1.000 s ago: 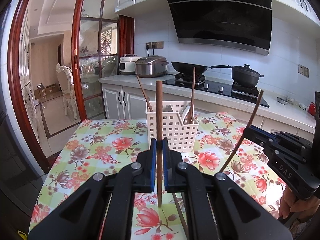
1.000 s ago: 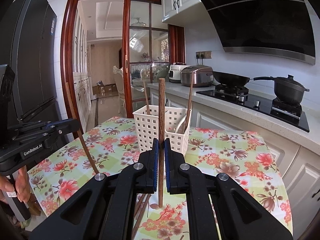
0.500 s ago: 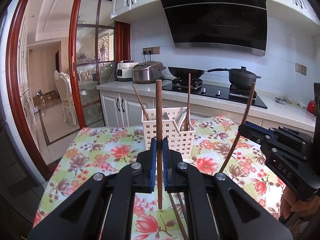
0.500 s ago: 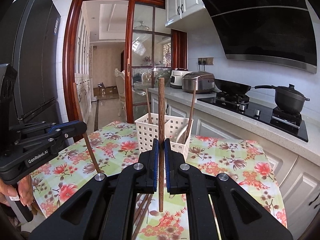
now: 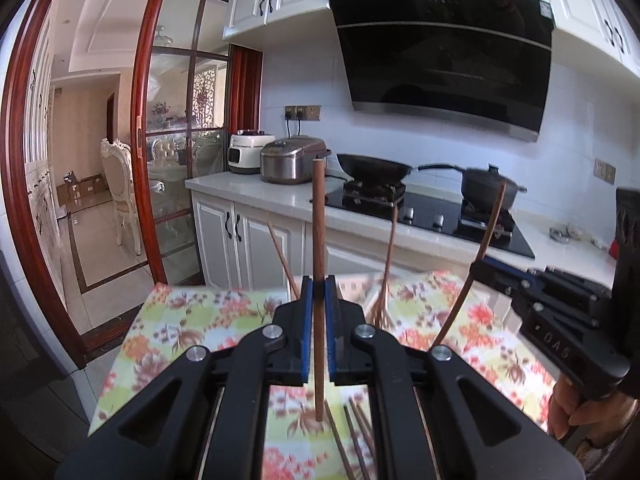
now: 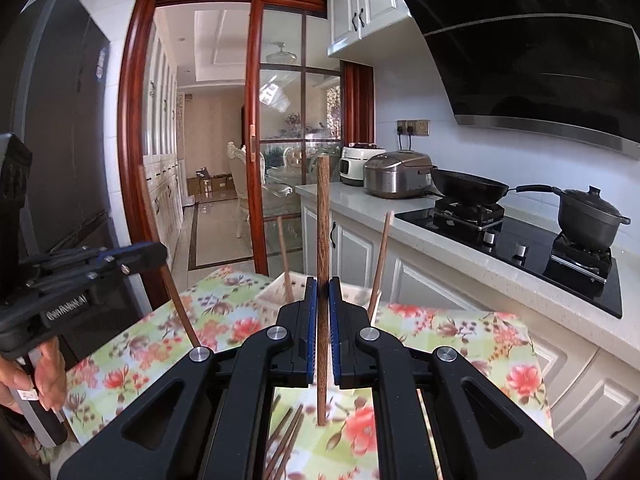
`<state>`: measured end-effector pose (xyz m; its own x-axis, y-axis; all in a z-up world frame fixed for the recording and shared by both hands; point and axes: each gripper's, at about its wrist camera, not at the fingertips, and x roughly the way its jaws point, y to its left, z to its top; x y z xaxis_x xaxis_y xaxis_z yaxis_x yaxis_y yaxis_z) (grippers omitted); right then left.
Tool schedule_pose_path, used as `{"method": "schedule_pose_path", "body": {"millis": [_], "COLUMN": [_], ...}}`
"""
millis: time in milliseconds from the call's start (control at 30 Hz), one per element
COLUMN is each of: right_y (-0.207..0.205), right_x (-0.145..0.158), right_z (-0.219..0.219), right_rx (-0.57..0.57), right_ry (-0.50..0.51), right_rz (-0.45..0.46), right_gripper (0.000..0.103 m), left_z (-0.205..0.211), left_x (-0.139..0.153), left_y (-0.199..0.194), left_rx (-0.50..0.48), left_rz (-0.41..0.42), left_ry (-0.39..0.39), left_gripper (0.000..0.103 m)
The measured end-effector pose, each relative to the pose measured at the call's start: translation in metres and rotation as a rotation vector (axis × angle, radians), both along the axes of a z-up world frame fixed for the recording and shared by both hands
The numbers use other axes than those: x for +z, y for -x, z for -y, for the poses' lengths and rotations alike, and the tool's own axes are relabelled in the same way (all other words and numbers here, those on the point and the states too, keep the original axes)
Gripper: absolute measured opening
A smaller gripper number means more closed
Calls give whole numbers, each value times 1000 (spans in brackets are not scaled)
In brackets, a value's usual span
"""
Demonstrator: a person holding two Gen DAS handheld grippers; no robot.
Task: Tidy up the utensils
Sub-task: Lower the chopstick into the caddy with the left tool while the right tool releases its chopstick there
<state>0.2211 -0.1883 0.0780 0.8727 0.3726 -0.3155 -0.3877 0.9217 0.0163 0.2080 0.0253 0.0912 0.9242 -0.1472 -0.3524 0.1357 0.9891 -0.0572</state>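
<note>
My left gripper (image 5: 319,292) is shut on a brown chopstick (image 5: 319,220) that stands upright between its blue pads. My right gripper (image 6: 323,296) is likewise shut on an upright wooden chopstick (image 6: 323,220). Both hang above the flowered table (image 5: 188,320). The white slotted basket (image 6: 274,294) lies just beyond the jaws, mostly hidden by them, with two chopsticks (image 6: 380,264) leaning in it. Several loose chopsticks (image 5: 354,428) lie on the cloth under the jaws. In the left wrist view the right gripper (image 5: 478,268) shows at the right with its chopstick (image 5: 486,248).
Behind the table runs a white counter (image 5: 248,188) with a rice cooker (image 5: 294,160), a wok (image 5: 374,168) and a black pot (image 5: 486,188) on the hob. A red-framed glass door (image 6: 280,152) opens at the left. A person's hand (image 6: 40,372) holds the left gripper's handle.
Both grippers have risen and moved forward toward the basket, each still holding its chopstick. The basket has dropped in both views and is now largely behind the jaws.
</note>
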Motion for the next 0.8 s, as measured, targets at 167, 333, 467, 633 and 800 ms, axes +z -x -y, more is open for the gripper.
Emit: {"method": "schedule_pose_path", "body": {"millis": [167, 333, 467, 633, 800], "right_y": [-31, -58, -78, -102, -126], "right_x": [25, 38, 38, 24, 0], "right_z": [-2, -5, -11, -16, -26], "right_rx": [-18, -40, -53, -52, -37], "right_ry": [-22, -27, -28, -21, 47], "right_rz": [2, 12, 14, -5, -105], "right_gripper": [6, 6, 6, 6, 6], "left_z": [-5, -4, -4, -8, -15], "left_x": [38, 62, 67, 51, 26], "left_y": [-31, -63, -91, -128, -153], "left_rx": [14, 33, 39, 45, -15], "left_rz": [32, 65, 58, 15, -85], "left_ry": [9, 8, 32, 37, 93], "left_gripper": [6, 6, 6, 6, 6]}}
